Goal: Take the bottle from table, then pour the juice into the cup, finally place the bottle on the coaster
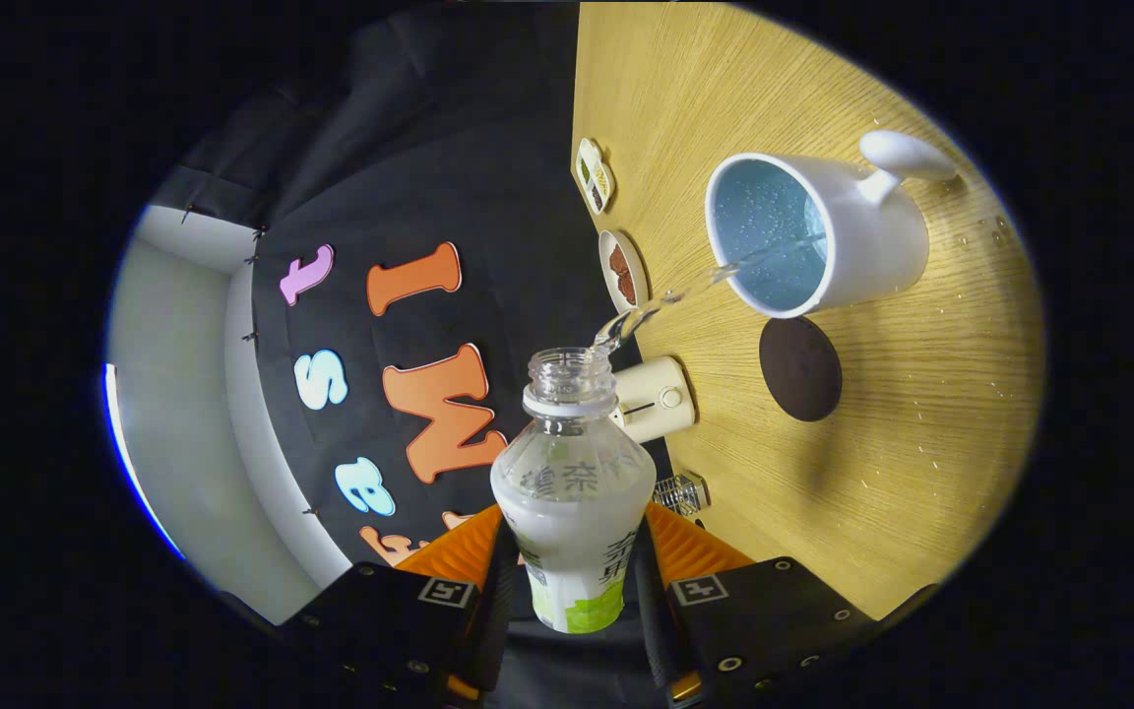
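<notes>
A: While the stream runs, where do we stand?

B: Midway, I'd say. The gripper (572,576) is clenched on the bottle (573,512) — both fingers press its lower body from either side. The bottle is off the table (882,492), cap off, tipped so its open mouth leans toward the cup (813,231).

A: And the liquid is landing?

B: A thin clear stream (685,290) leaves the mouth and arcs over the rim into the cup, which stands upright beyond the fingers. There's liquid inside with bubbles on it. A few drops lie on the table near the cup.

A: So what's left?

B: Finishing the pour, righting the bottle, then setting it on the coaster (800,367) — the dark round disc just beside the cup, between it and the fingers. It's bare, so the placing isn't done yet.
</notes>
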The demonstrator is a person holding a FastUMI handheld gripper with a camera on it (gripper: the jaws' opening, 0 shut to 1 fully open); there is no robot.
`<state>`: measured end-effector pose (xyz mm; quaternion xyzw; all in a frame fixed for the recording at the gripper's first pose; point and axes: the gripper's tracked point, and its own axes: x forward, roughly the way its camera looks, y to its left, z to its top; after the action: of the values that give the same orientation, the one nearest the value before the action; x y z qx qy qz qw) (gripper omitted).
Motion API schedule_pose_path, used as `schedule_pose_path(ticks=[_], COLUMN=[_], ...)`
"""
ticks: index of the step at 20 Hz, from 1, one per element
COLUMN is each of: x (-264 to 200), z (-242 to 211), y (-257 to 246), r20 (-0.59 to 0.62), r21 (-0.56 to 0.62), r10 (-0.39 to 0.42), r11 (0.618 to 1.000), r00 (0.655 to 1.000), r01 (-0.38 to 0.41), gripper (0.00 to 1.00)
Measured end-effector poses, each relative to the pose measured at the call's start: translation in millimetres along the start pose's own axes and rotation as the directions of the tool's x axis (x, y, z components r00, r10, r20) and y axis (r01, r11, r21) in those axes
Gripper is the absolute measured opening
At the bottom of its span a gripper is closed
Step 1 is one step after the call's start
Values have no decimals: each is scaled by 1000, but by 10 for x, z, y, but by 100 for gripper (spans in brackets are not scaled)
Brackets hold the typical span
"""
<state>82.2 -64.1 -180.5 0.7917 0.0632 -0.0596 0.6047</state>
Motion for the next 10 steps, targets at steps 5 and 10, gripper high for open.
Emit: schedule_pose_path(ticks=[5, 10], x=[-6, 1], z=[-1, 46], y=[53, 103], r20=[0, 16], r21=[30, 51], r10=[9, 10], r11=[999, 999], r00=[1000, 1000], r01=[-9, -11], gripper=[58, 58])
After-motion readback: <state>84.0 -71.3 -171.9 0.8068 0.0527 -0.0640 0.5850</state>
